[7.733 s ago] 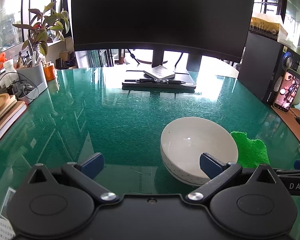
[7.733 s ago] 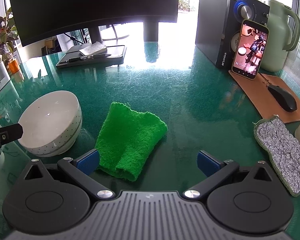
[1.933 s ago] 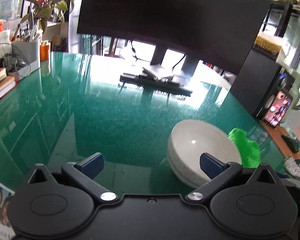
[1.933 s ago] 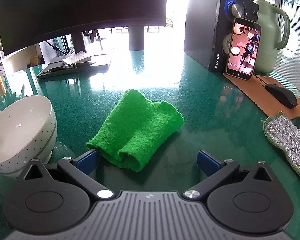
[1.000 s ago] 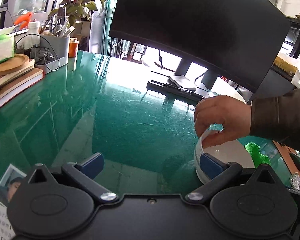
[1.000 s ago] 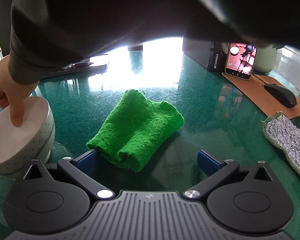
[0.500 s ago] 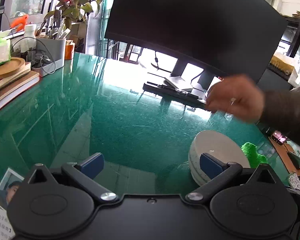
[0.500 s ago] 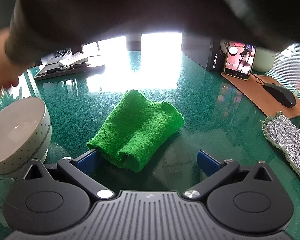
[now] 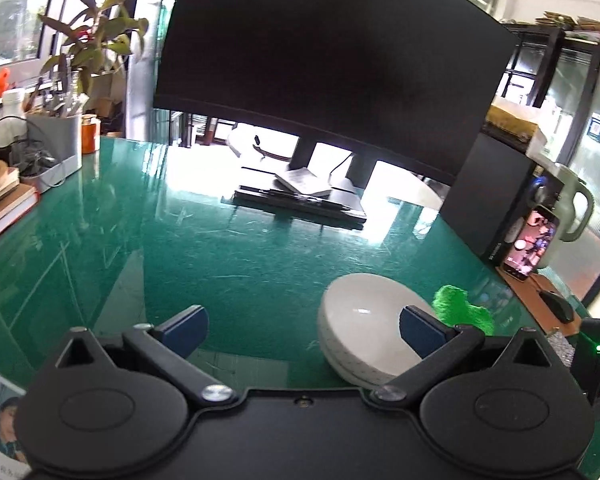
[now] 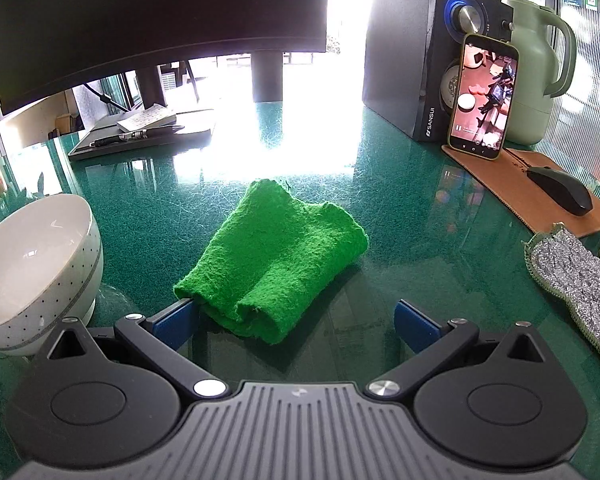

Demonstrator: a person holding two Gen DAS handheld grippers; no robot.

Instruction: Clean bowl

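Left tool [image 9: 302, 330] is spread wide w/ nothing between its blue pads, low over the green counter [image 9: 204, 248]; the white bowl [image 9: 366, 320] sits upright just past its right finger, which overlaps the bowl's near rim in view – contact can't be told. Right tool [image 10: 296, 318] also gapes wide, empty; the folded green cloth [image 10: 276, 256] lies on the counter between & just ahead of its fingers, near end beside the left pad, touching or not unclear. From the right cam the bowl [image 10: 32, 272] is left of the cloth, apart from it, w/ small dark dots & a grey band on its outer wall. Further out: a big dark monitor [image 10: 152, 12] at the back, w/ a pen and a notepad on a flat dark tray [image 10: 140, 138] under it. To the right, a black speaker [image 10: 428, 48] marked "SANSUI", a phone [image 10: 483, 98] leaning on it w/ video playing, a pale green jug [image 10: 540, 72] behind, a dark mouse [image 10: 560, 190] on a brown mat, and a silver scrub pad [image 10: 572, 276] at the right edge. Left cam also shows a plant [image 9: 88, 56] & books [image 9: 4, 204] at far left.
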